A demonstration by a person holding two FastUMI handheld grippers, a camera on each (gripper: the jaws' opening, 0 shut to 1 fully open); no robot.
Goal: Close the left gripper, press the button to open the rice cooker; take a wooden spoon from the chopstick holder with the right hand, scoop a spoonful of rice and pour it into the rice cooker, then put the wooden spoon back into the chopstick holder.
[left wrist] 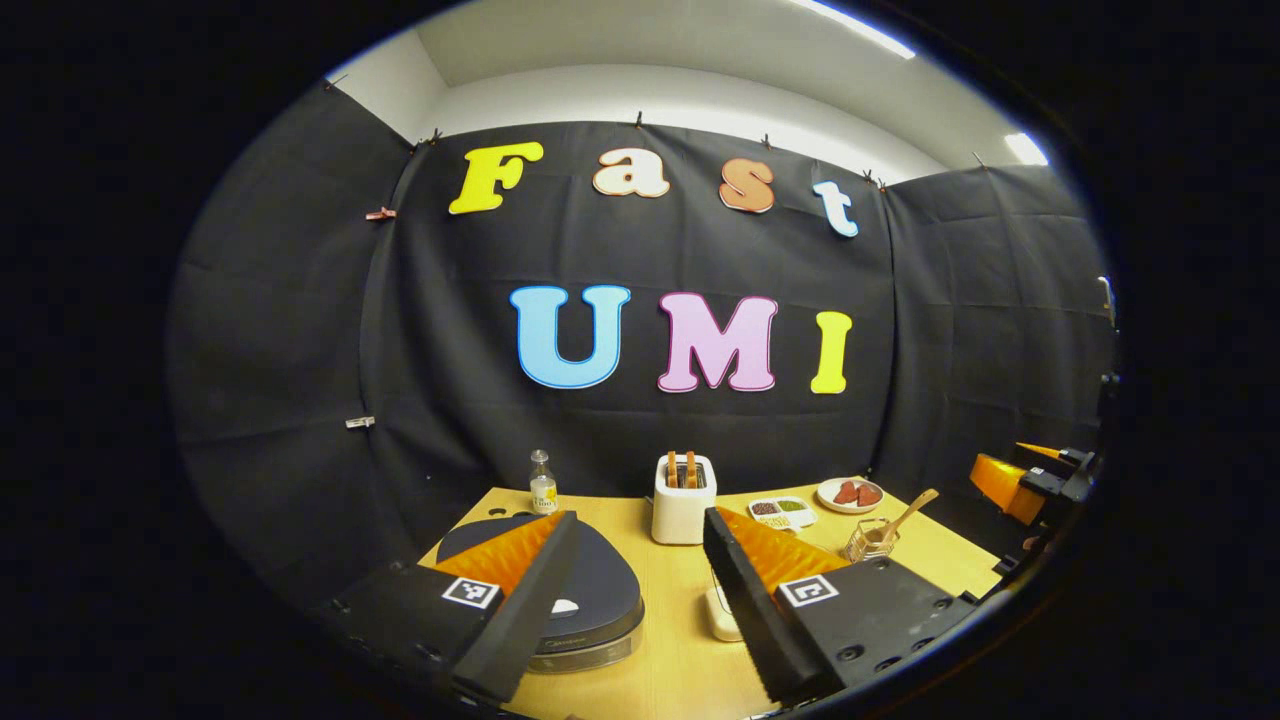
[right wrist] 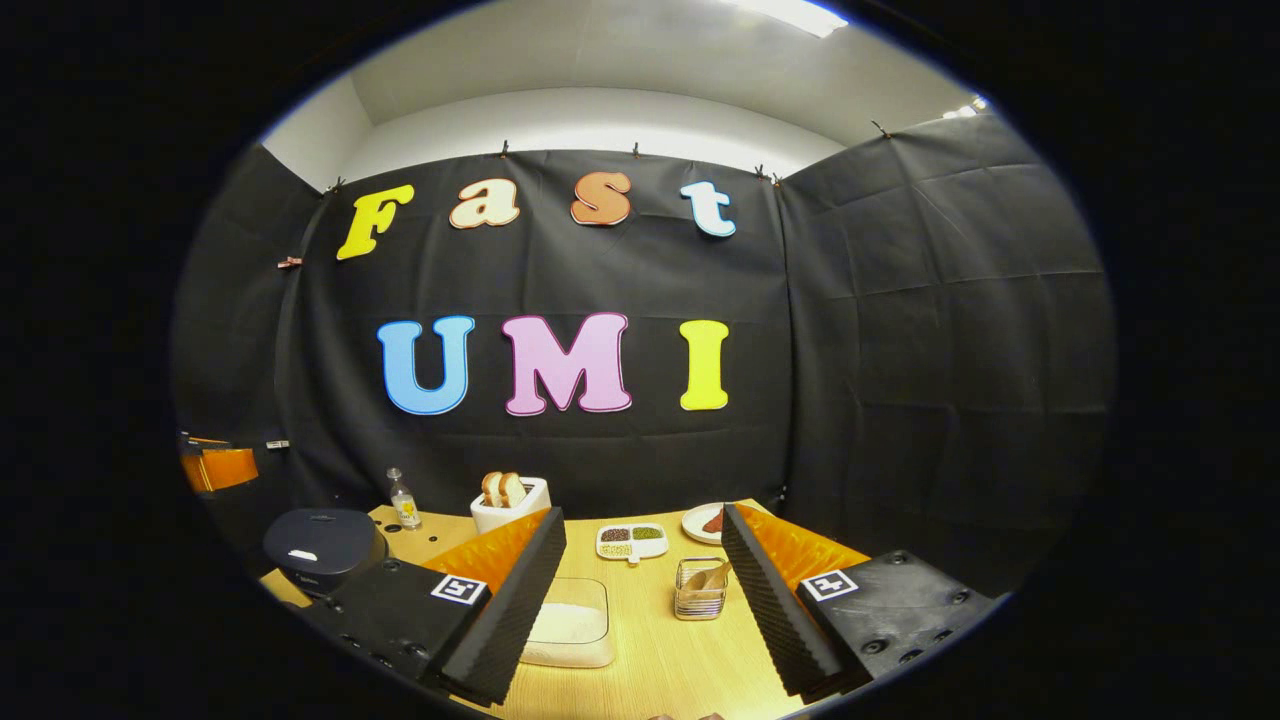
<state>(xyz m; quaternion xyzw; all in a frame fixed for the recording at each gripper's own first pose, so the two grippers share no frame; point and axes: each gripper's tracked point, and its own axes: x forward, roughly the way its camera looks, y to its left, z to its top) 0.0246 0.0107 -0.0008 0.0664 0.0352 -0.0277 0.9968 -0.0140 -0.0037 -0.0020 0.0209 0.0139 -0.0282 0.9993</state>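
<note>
Rice cooker (left wrist: 575, 590), dark and round, sits lid-down; left tool (left wrist: 640, 600) and right tool (right wrist: 640, 610) gape wide, empty.

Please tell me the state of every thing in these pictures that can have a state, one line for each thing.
rice cooker: lid closed.
left tool: open, holding nothing.
right tool: open, holding nothing.
wooden spoon: standing tilted in the chopstick holder.
rice container: uncovered, white rice inside.
toaster: two bread slices sticking up from its slots.
bottle: upright, cap on.
divided dish: compartments filled.
</note>
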